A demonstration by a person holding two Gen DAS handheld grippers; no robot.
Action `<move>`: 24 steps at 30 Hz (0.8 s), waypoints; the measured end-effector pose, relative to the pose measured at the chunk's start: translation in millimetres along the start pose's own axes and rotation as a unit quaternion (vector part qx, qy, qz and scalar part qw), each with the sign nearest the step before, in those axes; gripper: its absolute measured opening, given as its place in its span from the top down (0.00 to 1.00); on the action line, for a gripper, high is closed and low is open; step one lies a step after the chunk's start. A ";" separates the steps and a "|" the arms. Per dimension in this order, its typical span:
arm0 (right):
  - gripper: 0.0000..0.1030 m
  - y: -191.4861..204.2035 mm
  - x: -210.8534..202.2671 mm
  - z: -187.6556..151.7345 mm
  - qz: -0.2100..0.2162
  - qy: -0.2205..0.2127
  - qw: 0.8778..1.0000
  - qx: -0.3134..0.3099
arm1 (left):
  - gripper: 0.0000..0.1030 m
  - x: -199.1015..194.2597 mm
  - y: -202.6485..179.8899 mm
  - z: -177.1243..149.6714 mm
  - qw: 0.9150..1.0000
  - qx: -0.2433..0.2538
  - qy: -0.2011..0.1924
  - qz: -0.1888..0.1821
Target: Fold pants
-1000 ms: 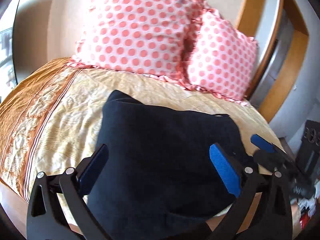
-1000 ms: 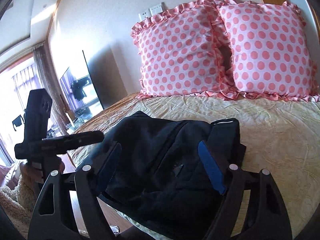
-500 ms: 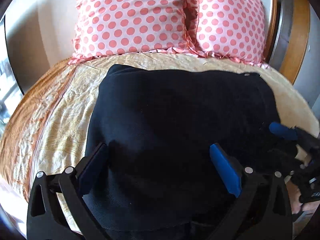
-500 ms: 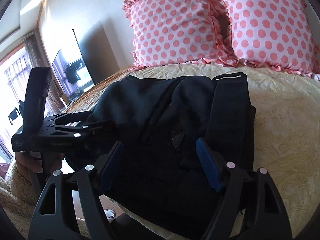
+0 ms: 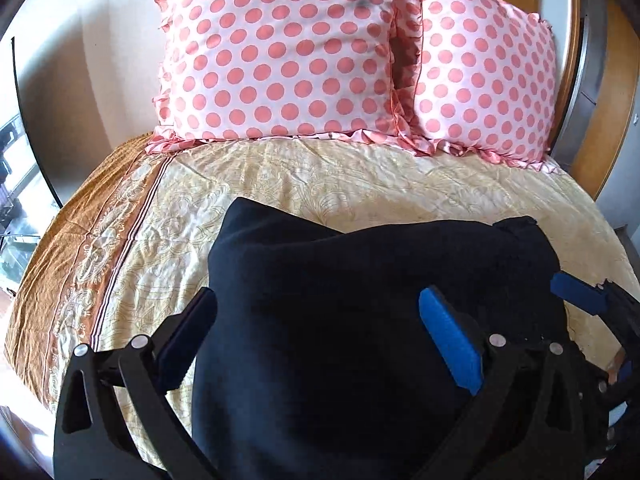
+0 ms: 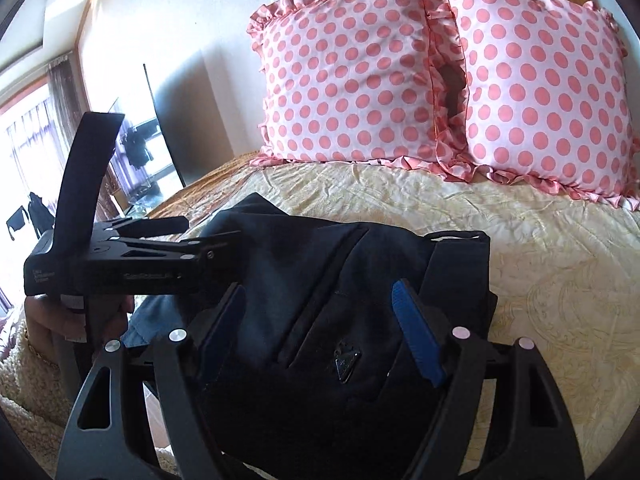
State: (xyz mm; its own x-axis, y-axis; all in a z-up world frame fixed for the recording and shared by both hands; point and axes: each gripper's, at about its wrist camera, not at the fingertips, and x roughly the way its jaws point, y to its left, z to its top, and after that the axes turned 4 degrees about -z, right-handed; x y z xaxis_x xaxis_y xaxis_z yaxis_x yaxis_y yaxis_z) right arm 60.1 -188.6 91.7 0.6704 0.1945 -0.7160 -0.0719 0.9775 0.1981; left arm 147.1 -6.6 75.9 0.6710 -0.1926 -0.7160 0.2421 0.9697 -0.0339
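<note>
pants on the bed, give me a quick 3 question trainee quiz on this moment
1. True or false: the dark pants lie on the bedspread, short of the polka-dot pillows.
2. The left gripper is: A open, B shut on cloth.
3. What small detail shows on the pants between the right gripper fingers?

Key: 1 true. 2 A. 3 a small triangular badge.

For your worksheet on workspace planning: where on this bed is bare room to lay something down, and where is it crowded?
Free: the cream bedspread between the polka-dot pillows and the dark pants, and right of the pants. Crowded: the near edge, with the left gripper and right gripper.
</note>
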 end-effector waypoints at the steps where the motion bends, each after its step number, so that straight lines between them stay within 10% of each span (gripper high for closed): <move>1: 0.25 0.1 3.8 -0.4 -0.002 0.007 1.000 -0.001 | 0.02 6.7 -0.4 0.8 1.000 -0.003 0.007 0.003; 11: 0.24 -9.0 35.9 -16.2 -0.031 0.065 0.997 0.008 | 0.02 31.3 3.6 -8.2 0.999 0.008 0.012 0.044; 24: 0.24 1.6 -8.1 -28.9 0.010 0.019 1.000 -0.004 | 0.02 12.4 11.9 -23.4 1.000 -0.008 0.012 0.026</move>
State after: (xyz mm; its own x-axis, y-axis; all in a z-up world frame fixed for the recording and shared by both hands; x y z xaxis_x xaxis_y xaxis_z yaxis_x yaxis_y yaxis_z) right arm 33.2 -186.3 78.5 0.6396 0.2167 -0.7376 -0.0909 0.9740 0.2073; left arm 141.8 6.1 50.3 0.6651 -0.1379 -0.7339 0.1955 0.9807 -0.0071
